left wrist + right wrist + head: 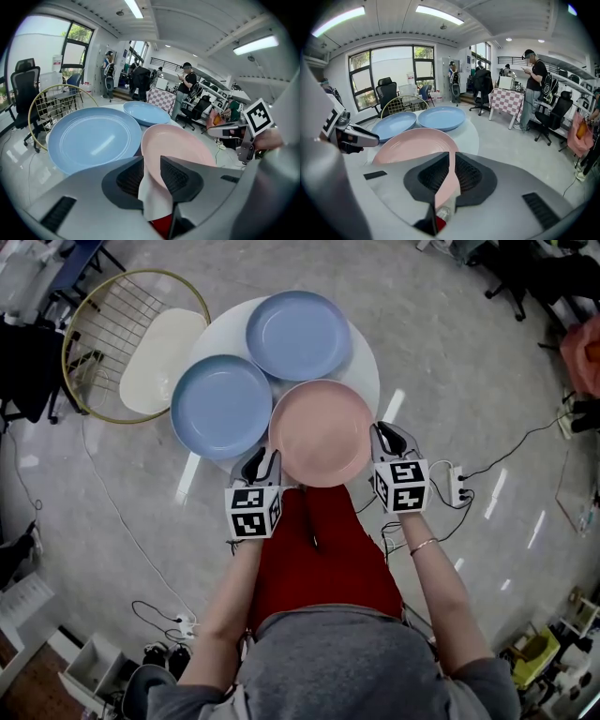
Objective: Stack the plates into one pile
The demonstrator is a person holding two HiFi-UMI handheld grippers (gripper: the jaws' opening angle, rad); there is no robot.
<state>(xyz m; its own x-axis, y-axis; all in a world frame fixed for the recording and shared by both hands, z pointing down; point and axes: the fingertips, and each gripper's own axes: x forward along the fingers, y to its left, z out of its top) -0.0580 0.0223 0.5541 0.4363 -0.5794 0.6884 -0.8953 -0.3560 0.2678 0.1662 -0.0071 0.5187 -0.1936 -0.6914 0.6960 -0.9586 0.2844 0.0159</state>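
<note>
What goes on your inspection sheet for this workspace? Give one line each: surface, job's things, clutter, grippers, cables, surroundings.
Surface: round white table.
Job's things: left blue plate and far blue plate side by side, unstacked; pink plate nearest the person.
Clutter: nothing seen on the table.
Grippers: left gripper open, pink rim between its jaws; right gripper shut on that rim.
Cables: power strip at right, white lead at left, both on the floor.
Surroundings: wire chair beside the table; office chair and standing people behind.
</note>
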